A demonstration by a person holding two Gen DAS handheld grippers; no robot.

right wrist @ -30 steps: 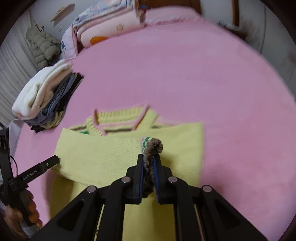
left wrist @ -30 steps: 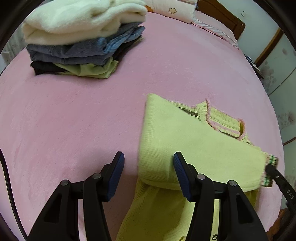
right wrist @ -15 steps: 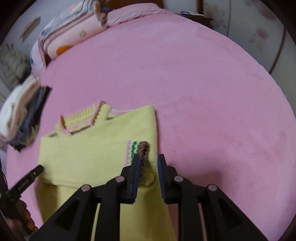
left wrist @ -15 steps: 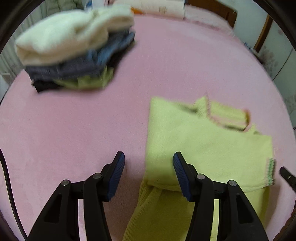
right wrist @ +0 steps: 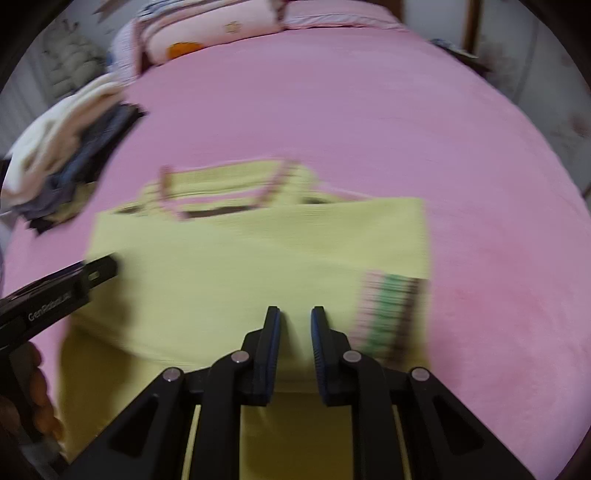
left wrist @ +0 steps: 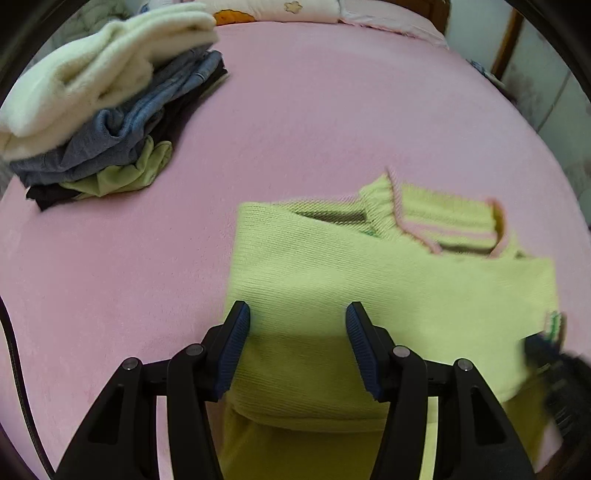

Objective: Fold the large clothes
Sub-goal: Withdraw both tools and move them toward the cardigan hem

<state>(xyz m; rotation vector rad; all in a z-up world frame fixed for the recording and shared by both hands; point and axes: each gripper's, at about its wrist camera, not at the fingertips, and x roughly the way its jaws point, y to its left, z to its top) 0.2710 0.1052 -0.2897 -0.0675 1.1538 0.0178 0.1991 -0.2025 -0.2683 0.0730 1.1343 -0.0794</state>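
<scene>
A yellow-green knit sweater (left wrist: 369, 280) lies on the pink bed (left wrist: 332, 110), its sleeves folded across the body and its pink-edged collar (left wrist: 443, 225) at the far side. My left gripper (left wrist: 296, 308) hangs open over the sweater's left part, with only flat fabric below the gap. In the right wrist view the sweater (right wrist: 240, 266) fills the middle, and the striped cuff (right wrist: 391, 310) lies flat just right of my right gripper (right wrist: 295, 310). Its jaws stand a little apart and are closing, with nothing pinched between them. The left gripper's finger (right wrist: 74, 284) shows at the left edge.
A stack of folded clothes (left wrist: 103, 110), topped by a cream fleece, sits at the bed's far left. Pillows and folded bedding (right wrist: 207, 33) lie at the headboard. A black cable (left wrist: 14, 350) runs along the left edge. A person's hand (right wrist: 40, 398) holds the left gripper.
The right gripper has let go of the striped cuff, which now lies flat on the sweater, and has sunk toward the fabric. The left gripper has shifted right over the sweater.
</scene>
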